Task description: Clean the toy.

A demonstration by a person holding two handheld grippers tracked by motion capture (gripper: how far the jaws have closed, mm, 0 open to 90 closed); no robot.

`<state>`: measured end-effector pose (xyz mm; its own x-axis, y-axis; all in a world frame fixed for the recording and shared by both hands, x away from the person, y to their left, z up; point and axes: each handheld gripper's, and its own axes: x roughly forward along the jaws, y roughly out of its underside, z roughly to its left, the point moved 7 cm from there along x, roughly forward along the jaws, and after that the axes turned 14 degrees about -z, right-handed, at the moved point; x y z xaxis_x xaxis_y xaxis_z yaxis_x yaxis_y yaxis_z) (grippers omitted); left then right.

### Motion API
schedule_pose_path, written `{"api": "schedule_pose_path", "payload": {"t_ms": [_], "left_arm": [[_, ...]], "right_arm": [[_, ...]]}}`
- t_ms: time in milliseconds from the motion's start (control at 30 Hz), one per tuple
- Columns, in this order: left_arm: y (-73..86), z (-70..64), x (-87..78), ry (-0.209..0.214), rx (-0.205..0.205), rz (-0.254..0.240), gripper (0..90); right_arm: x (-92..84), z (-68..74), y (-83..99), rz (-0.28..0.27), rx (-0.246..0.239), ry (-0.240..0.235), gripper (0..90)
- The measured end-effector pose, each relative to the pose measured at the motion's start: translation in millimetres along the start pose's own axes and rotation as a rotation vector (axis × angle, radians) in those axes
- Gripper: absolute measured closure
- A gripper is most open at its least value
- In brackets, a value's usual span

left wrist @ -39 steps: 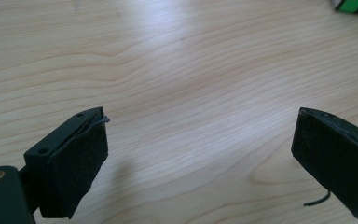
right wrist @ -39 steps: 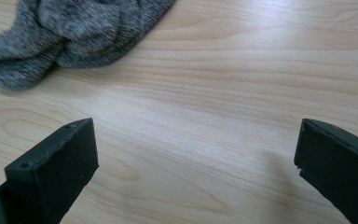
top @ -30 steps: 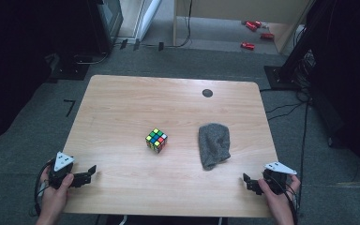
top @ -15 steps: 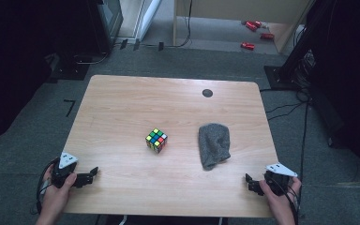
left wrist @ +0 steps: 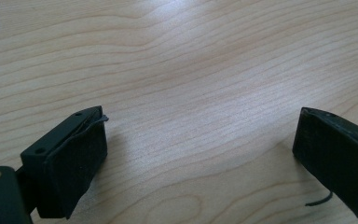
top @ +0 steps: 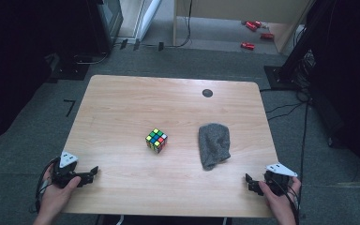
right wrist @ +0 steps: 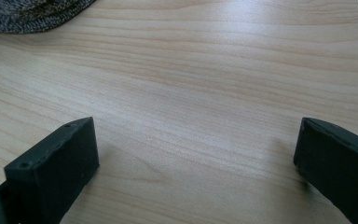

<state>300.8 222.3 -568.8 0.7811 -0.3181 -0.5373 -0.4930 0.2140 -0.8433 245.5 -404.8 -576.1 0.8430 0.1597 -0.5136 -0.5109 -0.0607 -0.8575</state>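
A scrambled colour cube (top: 156,140) sits near the middle of the wooden table (top: 122,108). To its right lies a grey knitted cloth (top: 213,144), whose edge also shows at the top left of the right gripper view (right wrist: 28,16). My left gripper (top: 93,172) rests at the table's front left corner, held by a hand; its jaws stand wide open over bare wood (left wrist: 200,149). At the front right corner my right gripper (top: 249,182) is likewise open with nothing between its jaws (right wrist: 196,154).
A small black round mark (top: 207,93) lies near the table's far edge. Beyond the table are dark equipment stands, cables on the grey floor and red objects (top: 253,28) by a wooden unit.
The left hand and its gripper have slid slightly right and toward the near edge. The right gripper, the cube and the cloth have not moved.
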Motion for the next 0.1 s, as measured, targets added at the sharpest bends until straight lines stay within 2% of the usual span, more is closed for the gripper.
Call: {"api": "schedule_pose_path", "payload": {"t_ms": [100], "left_arm": [[-0.1, 0.1, 0.1, 0.0, -0.001, 0.0, 3.3]], "right_arm": [[0.0, 0.0, 0.0, 0.0, 0.0, 0.0, 0.0]]}}
